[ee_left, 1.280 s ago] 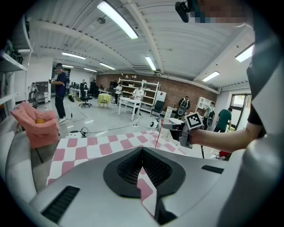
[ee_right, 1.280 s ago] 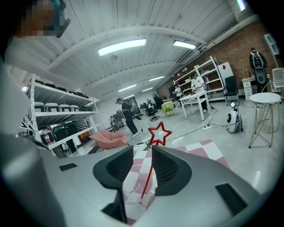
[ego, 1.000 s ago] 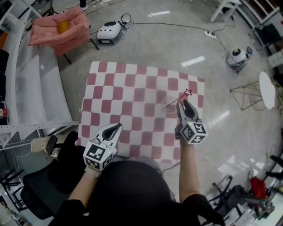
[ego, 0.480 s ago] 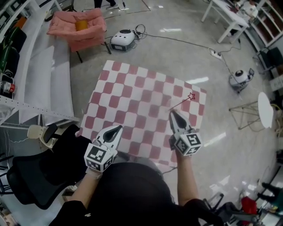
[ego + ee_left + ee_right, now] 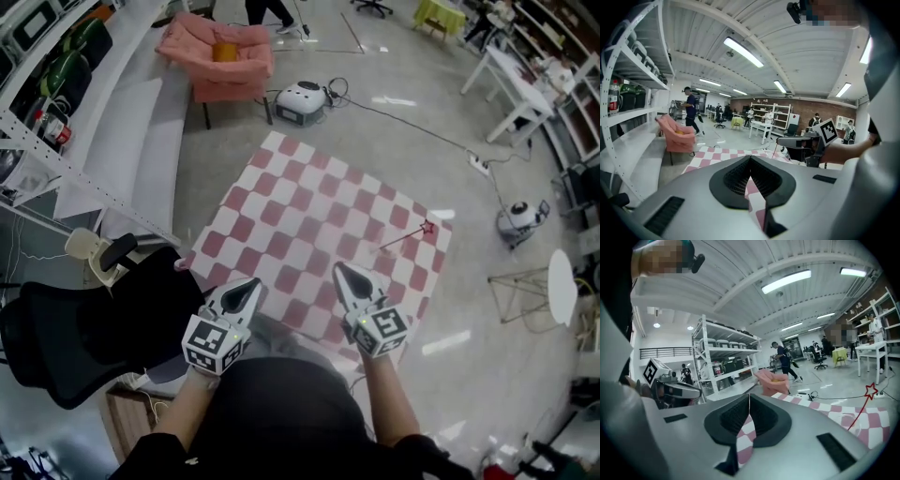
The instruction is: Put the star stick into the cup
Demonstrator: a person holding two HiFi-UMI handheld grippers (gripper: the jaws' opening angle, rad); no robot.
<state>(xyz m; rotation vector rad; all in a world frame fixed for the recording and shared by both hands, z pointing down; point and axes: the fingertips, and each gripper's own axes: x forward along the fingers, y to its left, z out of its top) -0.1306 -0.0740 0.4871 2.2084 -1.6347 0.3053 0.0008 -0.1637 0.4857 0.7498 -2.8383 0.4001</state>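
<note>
1. Starting close to the person, the left gripper (image 5: pixel 249 284) hung over the near edge of the checked cloth (image 5: pixel 300 202). Its jaws were pressed together, with nothing between them.
2. Just to its right, the right gripper (image 5: pixel 341 272) hung over the same near edge. Its jaws were tight together too, and they held nothing.
3. Farther out, the stick (image 5: pixel 405 238) was on the right part of the cloth, well apart from both grippers. Neither gripper touched it.
4. Its long line ran from the plain end, nearer the middle of the cloth, out to the star (image 5: pixel 427 227). The star pointed at the cloth's far right corner. In the right gripper view the stick slanted up with the star end high. So it seemed to lean and not lie flat.
5. At the plain end there was a pale, blurry patch (image 5: pixel 841 420). It may have been a clear cup, but I could not tell for sure.
6. My guess was this. If that patch was the cup, the job looked done, with the stick in and let go. If it was not, the stick was yet to be picked up and put in a cup.
</note>
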